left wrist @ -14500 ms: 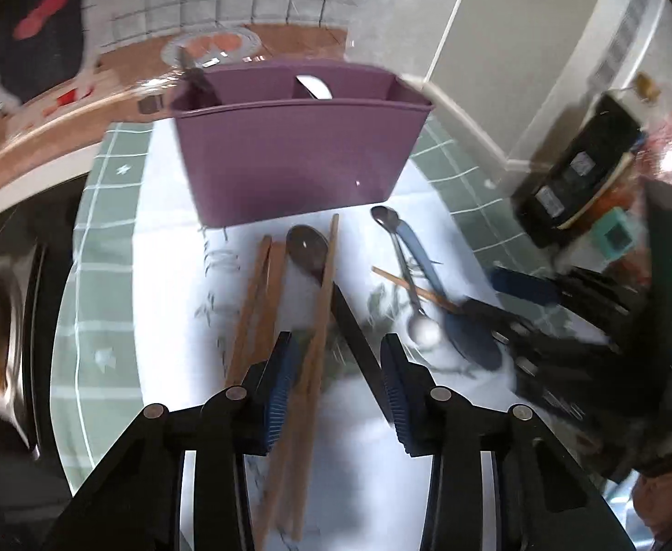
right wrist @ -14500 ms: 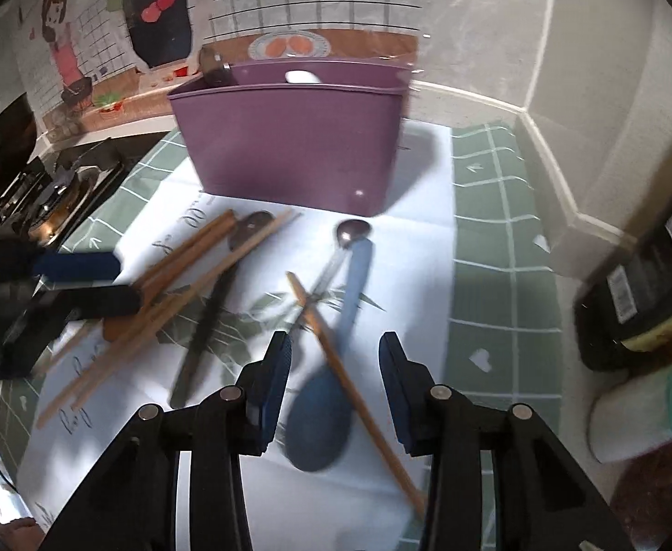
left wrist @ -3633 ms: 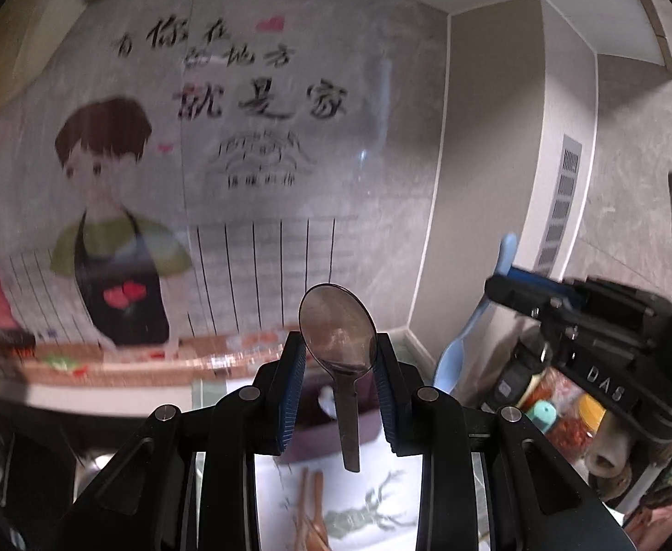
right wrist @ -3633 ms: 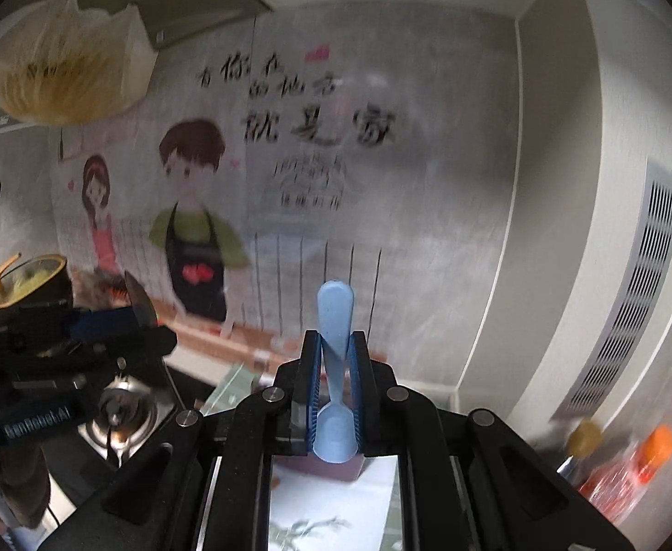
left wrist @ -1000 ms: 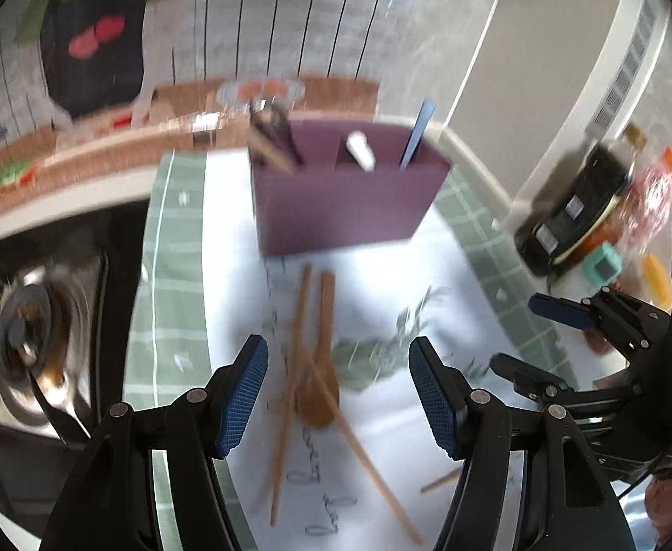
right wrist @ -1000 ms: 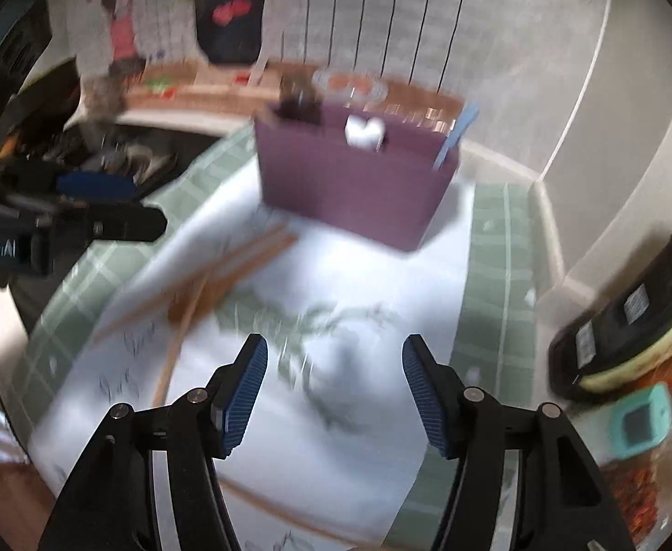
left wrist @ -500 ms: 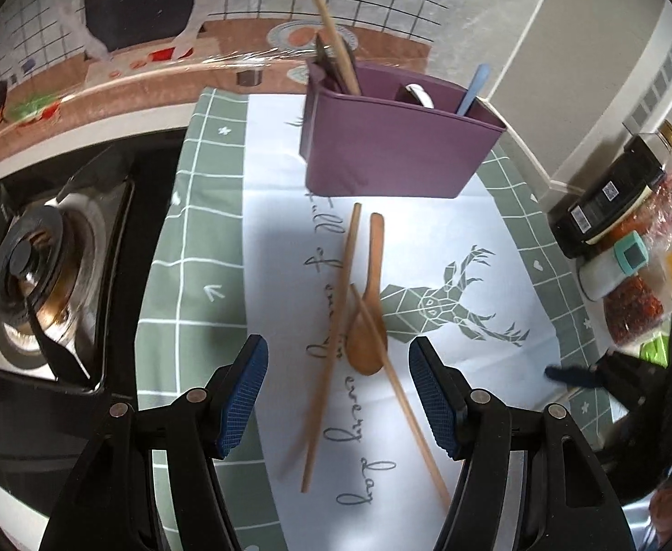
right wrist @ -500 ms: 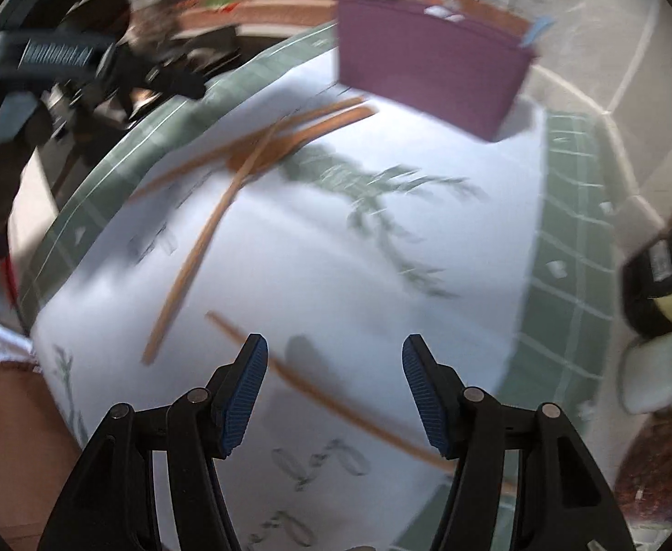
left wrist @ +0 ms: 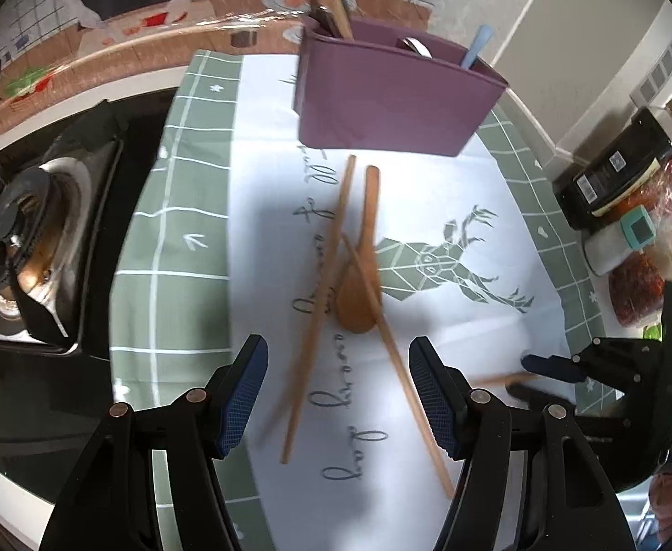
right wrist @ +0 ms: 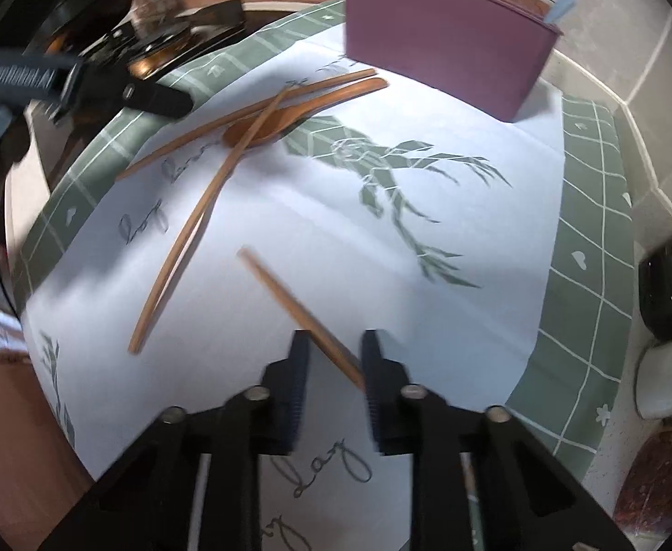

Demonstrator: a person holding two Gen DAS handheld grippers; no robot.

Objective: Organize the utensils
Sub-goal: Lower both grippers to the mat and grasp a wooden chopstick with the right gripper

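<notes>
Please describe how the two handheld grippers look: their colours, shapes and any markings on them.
Both are black plastic with two angular fingers, silver rivets at the joints and ribbed blue pads. The left gripper shows its blue pads clearly. Seen from the right wrist view, its body carries white lettering, too blurred to read. The right gripper looks the same; from the left wrist view a small green light glows on its body.

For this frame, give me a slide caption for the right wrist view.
Right tongs closing around a lone chopstick on the deer-print cloth, purple caddy behind.
</notes>
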